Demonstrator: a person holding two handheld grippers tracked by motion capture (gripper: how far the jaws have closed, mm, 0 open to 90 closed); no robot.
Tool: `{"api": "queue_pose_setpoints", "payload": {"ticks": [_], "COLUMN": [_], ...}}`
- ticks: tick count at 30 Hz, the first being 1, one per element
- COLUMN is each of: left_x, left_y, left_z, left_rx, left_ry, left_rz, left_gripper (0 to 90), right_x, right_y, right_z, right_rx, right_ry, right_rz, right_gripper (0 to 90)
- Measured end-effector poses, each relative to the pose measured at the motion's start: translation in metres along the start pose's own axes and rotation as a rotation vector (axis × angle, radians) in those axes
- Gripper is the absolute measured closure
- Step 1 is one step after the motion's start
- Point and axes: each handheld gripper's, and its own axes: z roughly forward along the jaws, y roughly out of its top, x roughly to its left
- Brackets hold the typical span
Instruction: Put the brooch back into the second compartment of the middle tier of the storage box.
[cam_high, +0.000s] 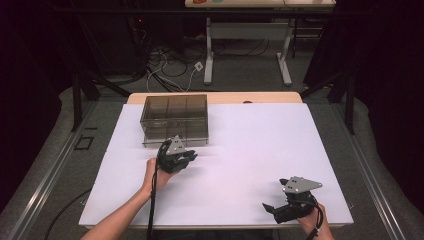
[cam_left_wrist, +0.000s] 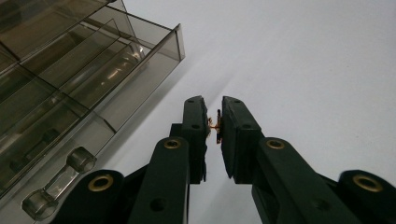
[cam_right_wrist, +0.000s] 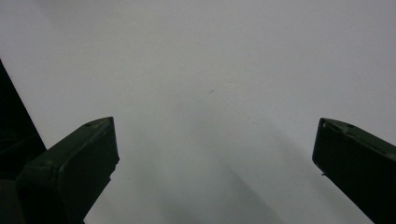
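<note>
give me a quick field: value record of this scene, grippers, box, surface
surface: white table top, bare in its middle
box: smoky clear plastic organizer with divided compartments, at the far left of the table top
left gripper: just in front of the box's near side, jaws nearly closed on a small thin orange and dark part
right gripper: near the front right edge of the table, jaws wide apart, nothing between them
hands: one on each gripper, forearms entering from the bottom
background: second table's legs and loose cables on the floor
</note>
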Motion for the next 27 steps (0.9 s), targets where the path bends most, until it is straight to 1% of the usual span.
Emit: {"api": "queue_pose_setpoints", "payload": {"ticks": [1,3,5,7,11,12,14,16,19,21,27], "left_x": [-0.0002,0.0010,0.0010,0.0022,0.0049,0.0056,0.0060,0.0068,0.0070,0.0081,0.0095], "left_y": [-0.0003,-0.0003,-0.0007,-0.0009,-0.0022,-0.0023,-0.0021,-0.0015,-0.0013,-0.0013,-0.0014], "left_z": [-0.0004,-0.0017,-0.0025,-0.0040,-0.0053,-0.0050,-0.0051,-0.0054,-0.0065,-0.0073,-0.0076], "left_rx": [-0.003,0.005,0.002,-0.002,0.012,0.012,0.014,0.013,0.016,0.015,0.016], "left_ry": [0.001,0.000,0.002,0.008,0.007,0.011,0.008,0.016,0.015,0.018,0.021], "left_rz": [-0.005,-0.002,-0.016,-0.011,-0.017,-0.011,-0.018,-0.009,-0.017,-0.014,-0.014], "left_gripper": [79.6,79.7,79.6,79.7,79.7,79.6,79.7,79.7,79.7,79.7,79.7], "right_x": [0.0001,-0.0002,0.0000,0.0002,-0.0010,-0.0009,-0.0007,-0.0003,0.0008,0.0002,-0.0002], "right_y": [0.0000,0.0001,0.0002,0.0001,-0.0001,-0.0002,-0.0003,0.0000,-0.0002,0.0001,0.0001], "right_z": [0.0000,0.0004,0.0005,0.0001,0.0006,0.0006,0.0010,0.0004,-0.0004,-0.0004,0.0001], "right_rx": [-0.001,-0.002,-0.002,-0.003,0.002,0.002,0.003,0.000,-0.009,-0.003,-0.001], "right_ry": [0.000,-0.001,-0.002,-0.004,0.001,0.001,-0.001,0.000,-0.004,-0.004,-0.001], "right_rz": [0.000,-0.005,-0.003,0.000,-0.002,0.000,-0.001,-0.001,0.008,0.000,-0.002], "right_gripper": [0.0,0.0,0.0,0.0,0.0,0.0,0.0,0.0,0.0,0.0,0.0]}}
